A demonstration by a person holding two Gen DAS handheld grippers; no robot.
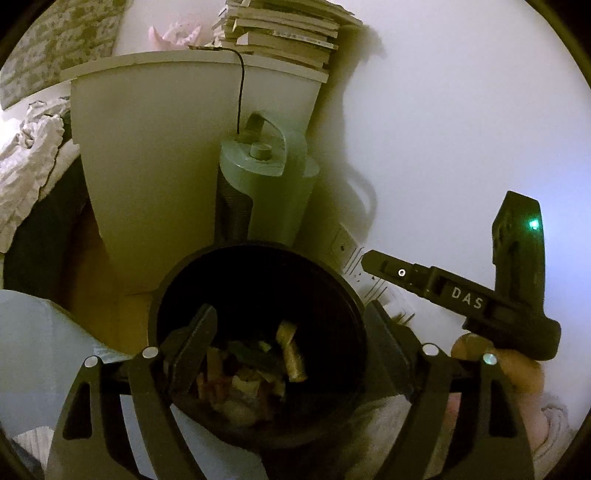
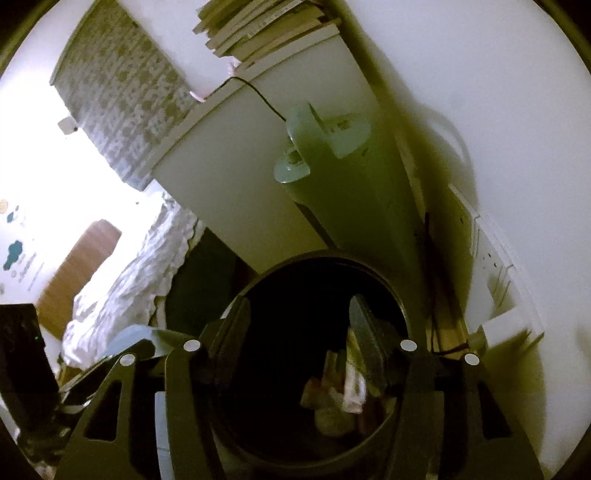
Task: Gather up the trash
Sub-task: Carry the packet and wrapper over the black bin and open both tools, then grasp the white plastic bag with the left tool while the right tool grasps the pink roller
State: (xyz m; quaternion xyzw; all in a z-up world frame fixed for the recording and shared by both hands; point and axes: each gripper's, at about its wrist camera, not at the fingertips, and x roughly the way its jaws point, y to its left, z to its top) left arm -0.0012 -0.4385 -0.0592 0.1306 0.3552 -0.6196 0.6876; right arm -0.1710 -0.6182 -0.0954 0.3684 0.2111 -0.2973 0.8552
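Observation:
A round black trash bin [image 1: 255, 266] stands on the floor against a white cabinet; it also shows in the right wrist view [image 2: 317, 266]. Crumpled wrappers and paper scraps [image 1: 258, 373] lie at its bottom, also seen in the right wrist view [image 2: 340, 391]. My left gripper [image 1: 291, 325] hovers over the bin's mouth, open and empty. My right gripper [image 2: 299, 310] is also over the bin, open and empty. The right gripper's body [image 1: 461, 295] shows at the right of the left wrist view, beside the bin.
A white cabinet [image 1: 155, 155] with stacked books [image 1: 284, 33] stands behind the bin. A grey-green tower appliance [image 1: 262, 192] with a black cable stands between the cabinet and the white wall [image 1: 461, 110]. A bed with white ruffled bedding [image 2: 125, 280] lies to the left. Wall sockets [image 1: 347, 251] sit low on the wall.

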